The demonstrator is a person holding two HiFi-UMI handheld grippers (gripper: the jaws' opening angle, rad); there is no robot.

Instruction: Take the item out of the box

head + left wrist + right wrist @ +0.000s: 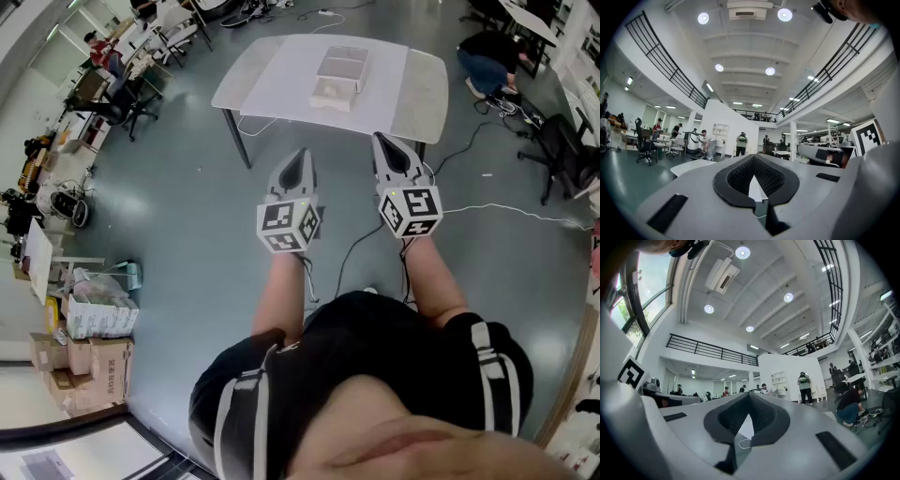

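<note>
Ahead, floor (187, 187) separates table (272, 80) from left gripper (301, 156) and right gripper (379, 140).

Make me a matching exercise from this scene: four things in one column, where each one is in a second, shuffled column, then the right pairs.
1 white box
2 left gripper
3 cardboard boxes
4 crouching person

A on the floor, head view's lower left
B beyond the table's right end
C on the table
D in the air, short of the table

Pairs: 1-C, 2-D, 3-A, 4-B.
</note>
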